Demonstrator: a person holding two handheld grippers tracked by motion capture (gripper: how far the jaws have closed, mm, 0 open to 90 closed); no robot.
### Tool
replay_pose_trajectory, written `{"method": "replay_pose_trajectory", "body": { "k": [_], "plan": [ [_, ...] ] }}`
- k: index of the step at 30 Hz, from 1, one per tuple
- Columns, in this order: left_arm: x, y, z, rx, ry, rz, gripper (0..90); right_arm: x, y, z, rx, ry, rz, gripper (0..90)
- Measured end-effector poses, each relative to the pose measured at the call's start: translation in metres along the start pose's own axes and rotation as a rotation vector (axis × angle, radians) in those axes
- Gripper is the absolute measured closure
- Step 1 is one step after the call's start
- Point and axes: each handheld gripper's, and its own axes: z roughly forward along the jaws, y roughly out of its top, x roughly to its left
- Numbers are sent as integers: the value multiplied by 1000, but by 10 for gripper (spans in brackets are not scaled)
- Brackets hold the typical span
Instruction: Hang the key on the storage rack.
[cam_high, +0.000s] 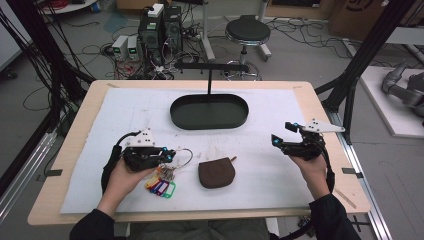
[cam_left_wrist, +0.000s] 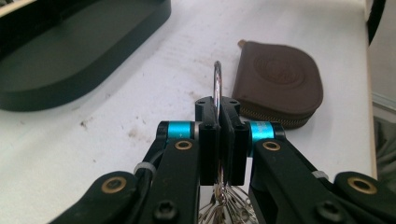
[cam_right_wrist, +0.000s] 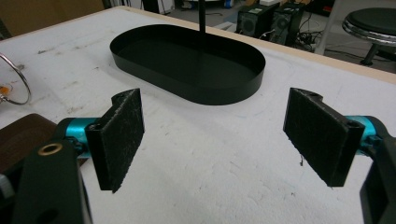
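My left gripper (cam_high: 170, 156) is shut on a metal key ring (cam_high: 183, 158), which stands on edge between the jaws (cam_left_wrist: 217, 86). Keys with coloured tags (cam_high: 161, 186) hang from the ring beside the left hand. A brown zipped pouch (cam_high: 216, 173) lies just right of the ring (cam_left_wrist: 279, 81). My right gripper (cam_high: 282, 134) hovers open at the right of the mat, its pads (cam_right_wrist: 122, 135) wide apart with nothing between them. A black oval tray (cam_high: 209, 111) with an upright post sits at the far middle (cam_right_wrist: 187, 60).
A white mat (cam_high: 125, 110) covers the wooden table (cam_high: 80, 115). Beyond the far edge stand a stool (cam_high: 247, 31), computer boxes (cam_high: 160, 27) and floor cables. Black frame posts (cam_high: 360, 60) rise at the right.
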Motion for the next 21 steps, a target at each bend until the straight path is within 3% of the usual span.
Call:
{"method": "replay_pose_trajectory", "body": {
  "k": [5,21],
  "plan": [
    [-2,10,-7,-53,-2,26,862,1,0,0,3,-1,3,208],
    [1,50,-26,-120,55,76,864,1,0,2,8,-5,-1,208]
  ]
}}
